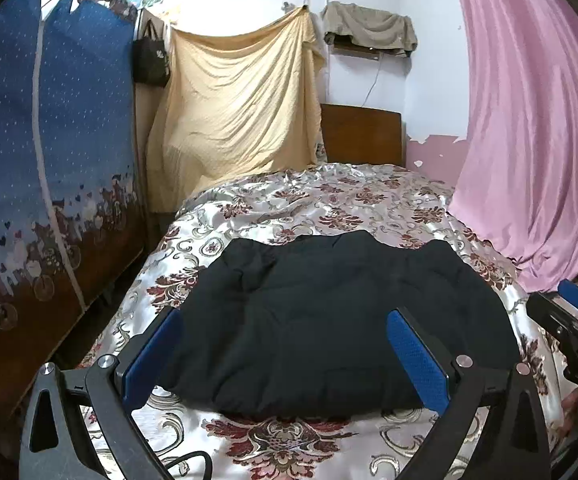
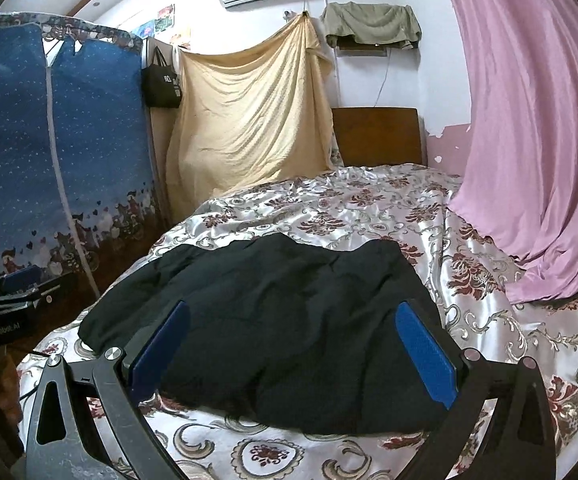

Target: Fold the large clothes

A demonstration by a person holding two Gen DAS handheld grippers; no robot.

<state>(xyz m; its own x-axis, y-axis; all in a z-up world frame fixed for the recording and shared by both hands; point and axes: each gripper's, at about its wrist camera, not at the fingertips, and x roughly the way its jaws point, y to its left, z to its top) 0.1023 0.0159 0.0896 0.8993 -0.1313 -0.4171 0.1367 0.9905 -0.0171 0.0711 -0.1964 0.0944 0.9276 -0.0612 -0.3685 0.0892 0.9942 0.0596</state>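
Note:
A large black garment (image 1: pixel 329 316) lies in a folded, puffy heap on the floral satin bedspread (image 1: pixel 289 200); it also shows in the right wrist view (image 2: pixel 281 328). My left gripper (image 1: pixel 285 328) is open and empty, held above the garment's near edge, its blue pads wide apart. My right gripper (image 2: pixel 293 320) is open and empty too, above the garment's near right part. The right gripper also shows at the right edge of the left wrist view (image 1: pixel 573 312). The left gripper shows at the left edge of the right wrist view (image 2: pixel 13 292).
A blue fabric wardrobe (image 1: pixel 49 160) stands left of the bed. A pink curtain (image 1: pixel 537 140) hangs on the right and drapes onto the bedspread (image 2: pixel 489 320). A yellow sheet (image 1: pixel 241 100) and a wooden headboard (image 1: pixel 361 132) are at the back.

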